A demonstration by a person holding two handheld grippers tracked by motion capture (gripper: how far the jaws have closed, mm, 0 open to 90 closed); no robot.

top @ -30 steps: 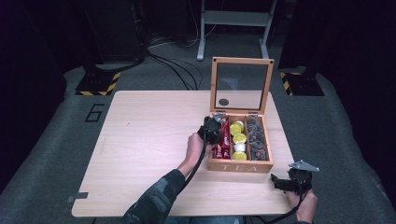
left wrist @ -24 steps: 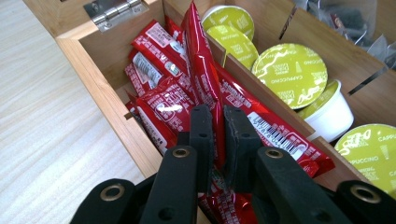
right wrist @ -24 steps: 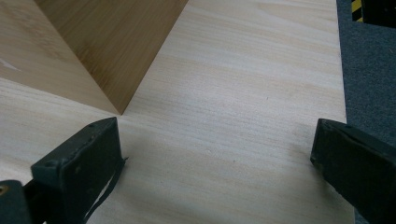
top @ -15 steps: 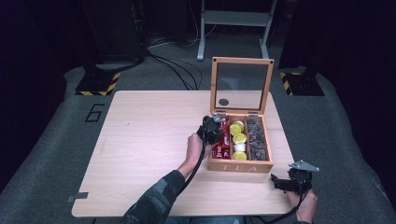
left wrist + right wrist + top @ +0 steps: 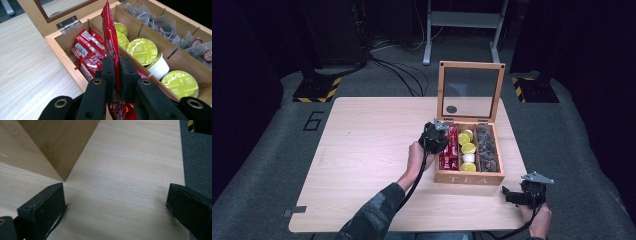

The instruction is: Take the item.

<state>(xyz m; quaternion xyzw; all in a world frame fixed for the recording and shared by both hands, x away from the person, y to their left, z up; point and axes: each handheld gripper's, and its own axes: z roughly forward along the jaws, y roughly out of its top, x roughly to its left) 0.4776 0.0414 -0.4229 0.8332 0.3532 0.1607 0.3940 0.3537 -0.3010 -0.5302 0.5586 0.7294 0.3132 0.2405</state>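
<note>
Jaws of my left gripper (image 5: pixel 115 75) clench a red sachet (image 5: pixel 110 37), hiding its lower end, above the tea box (image 5: pixel 468 178); my right gripper (image 5: pixel 115 202) rests released on the table (image 5: pixel 130 170).

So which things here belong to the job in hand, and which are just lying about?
In the job:
- left gripper, shut on a red foil sachet
- open wooden tea box with glass lid
- red sachets left in its compartment

Lying about:
- yellow-lidded capsules
- dark tea bags
- right gripper, open over the light wooden table
</note>
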